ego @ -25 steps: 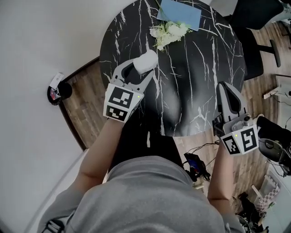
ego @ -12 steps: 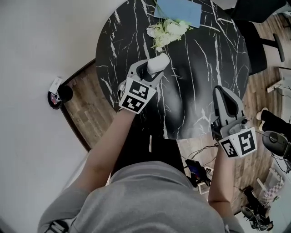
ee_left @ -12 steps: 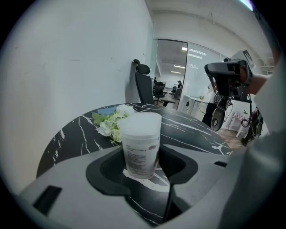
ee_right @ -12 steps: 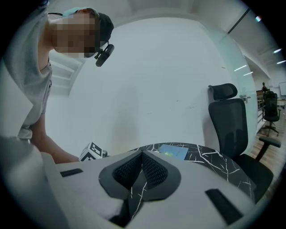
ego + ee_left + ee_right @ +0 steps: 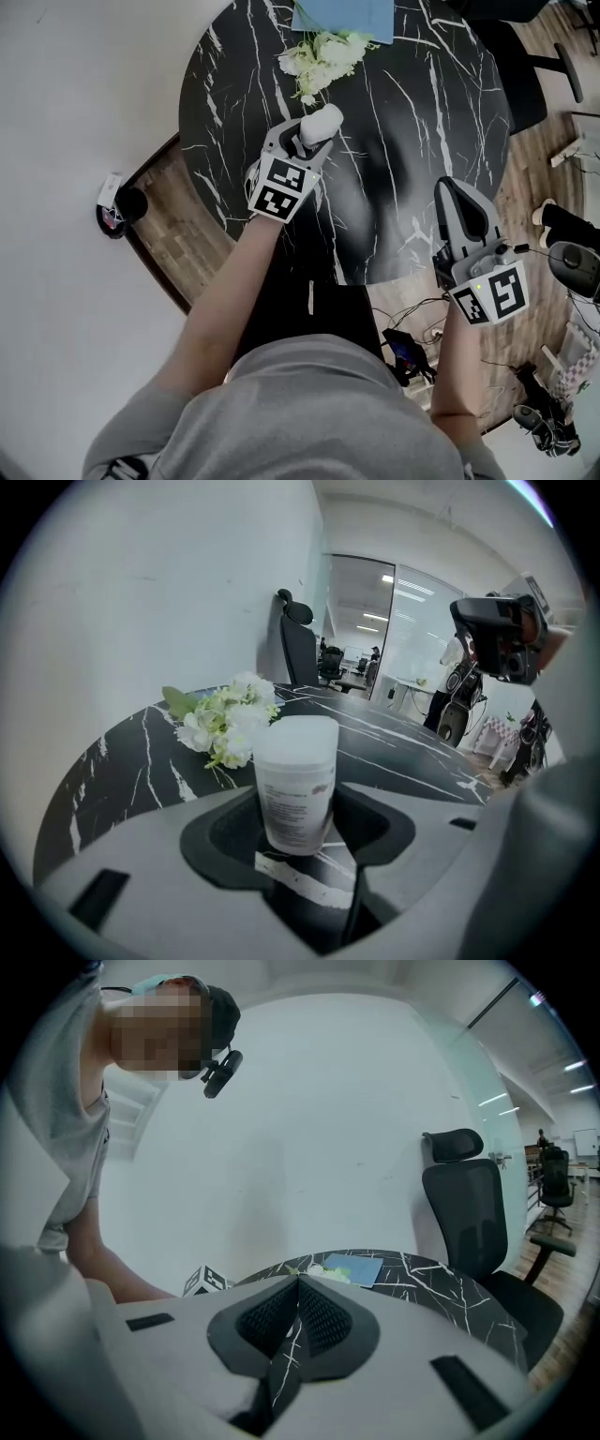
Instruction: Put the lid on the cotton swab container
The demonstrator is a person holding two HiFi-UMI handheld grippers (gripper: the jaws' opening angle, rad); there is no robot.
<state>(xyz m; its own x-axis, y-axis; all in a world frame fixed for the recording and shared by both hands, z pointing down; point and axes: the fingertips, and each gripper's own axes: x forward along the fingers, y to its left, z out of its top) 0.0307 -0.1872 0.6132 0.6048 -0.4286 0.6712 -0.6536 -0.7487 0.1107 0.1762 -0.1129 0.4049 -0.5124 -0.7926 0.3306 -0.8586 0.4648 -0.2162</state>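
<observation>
The left gripper clamps one white cotton swab container upright between its jaws over the left-middle of a round black marble table. The container's top looks closed by a white lid. Whether its base touches the marble cannot be told. A printed label wraps the container, its lettering too small to read. One bunch of white flowers lies just beyond the container, and one blue sheet lies at the table's far edge. The right gripper, jaws pressed together on nothing, hovers at the table's near right rim, well apart from the left. Bare marble lies between the two grippers. One black office chair stands beside the table.
</observation>
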